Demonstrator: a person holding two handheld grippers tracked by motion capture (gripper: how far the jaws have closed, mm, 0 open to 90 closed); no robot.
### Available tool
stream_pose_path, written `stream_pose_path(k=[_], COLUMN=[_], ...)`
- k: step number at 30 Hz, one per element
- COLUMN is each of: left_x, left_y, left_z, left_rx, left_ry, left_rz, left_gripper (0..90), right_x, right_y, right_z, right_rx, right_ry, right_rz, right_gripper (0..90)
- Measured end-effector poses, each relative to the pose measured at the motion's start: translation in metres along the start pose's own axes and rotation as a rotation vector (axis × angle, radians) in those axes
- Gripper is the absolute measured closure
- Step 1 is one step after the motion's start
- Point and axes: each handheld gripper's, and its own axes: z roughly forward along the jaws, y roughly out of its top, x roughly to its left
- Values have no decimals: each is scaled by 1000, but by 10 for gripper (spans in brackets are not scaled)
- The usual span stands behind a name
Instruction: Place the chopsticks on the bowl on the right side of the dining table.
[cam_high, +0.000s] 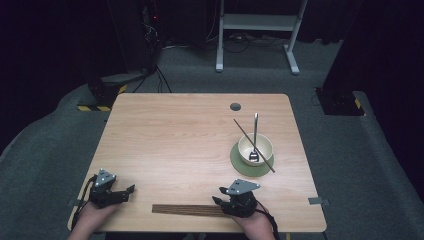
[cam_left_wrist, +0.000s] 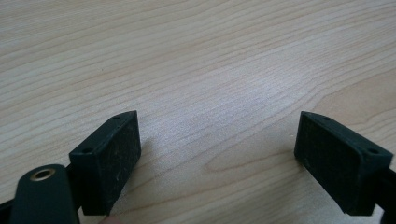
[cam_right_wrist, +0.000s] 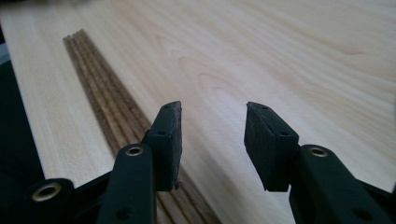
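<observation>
Chopsticks (cam_high: 187, 209): a bundle of dark brown wooden sticks, lying flat side by side on the table, parallel to its near edge and close to it. In the right gripper view the bundle (cam_right_wrist: 100, 100) runs straight, tips aligned, its near end hidden behind the left jaw.

Lighting: worktop (cam_high: 190, 145) evenly lit from overhead; surrounding room dark. Soft pale glare on the wood grain in the left gripper view. Right gripper view: far edge blurred, overexposed.
</observation>
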Motion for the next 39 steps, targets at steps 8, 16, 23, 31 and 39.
stream_pose_path(k=[8, 16, 23, 31, 39], left_x=[0, 0, 0, 0, 0], left_y=[0, 0, 0, 0, 0], left_z=[0, 0, 0, 0, 0], left_rx=[0, 0, 0, 0, -1], left_ry=[-1, -1, -1, -4, -4], left_rz=[1, 1, 1, 5, 5], left_gripper=[146, 146, 146, 145, 146], right_x=[9, 6, 8, 7, 7], right_y=[1, -2, -2, -2, -3], right_z=[13, 16, 18, 18, 16], right_rx=[42, 76, 94, 99, 104], right_ry=[33, 54, 57, 73, 67], right_rz=[-39, -23, -46, -38, -43], right_gripper=[585, 632, 682, 726, 736])
